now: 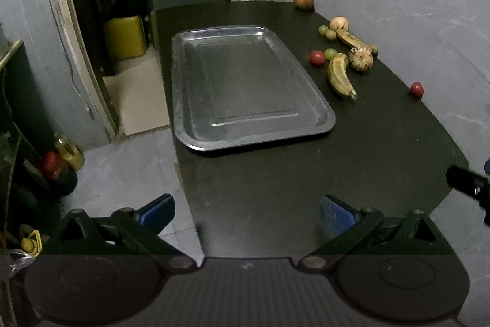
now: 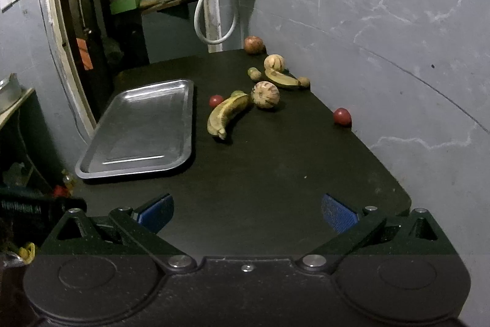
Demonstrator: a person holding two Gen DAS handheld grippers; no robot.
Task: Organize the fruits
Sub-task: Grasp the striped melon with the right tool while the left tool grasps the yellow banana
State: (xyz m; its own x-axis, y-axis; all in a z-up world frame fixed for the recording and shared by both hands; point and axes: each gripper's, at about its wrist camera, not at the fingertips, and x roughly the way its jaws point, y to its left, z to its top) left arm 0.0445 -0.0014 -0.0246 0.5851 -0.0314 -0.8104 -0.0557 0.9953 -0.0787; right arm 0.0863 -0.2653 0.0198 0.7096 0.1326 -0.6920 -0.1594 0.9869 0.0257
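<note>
No text can be read; pale marks on the other hand-held gripper (image 2: 27, 209), at the right wrist view's left edge, may be lettering, too blurred.

A green fruit (image 2: 236, 93) sits mostly hidden behind the near banana (image 2: 227, 114); its kind is unclear

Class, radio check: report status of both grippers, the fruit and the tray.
Left gripper open, empty; right gripper open, empty. Tray bare; fruit on the table, nearest banana beside it. Path unobstructed.
</note>
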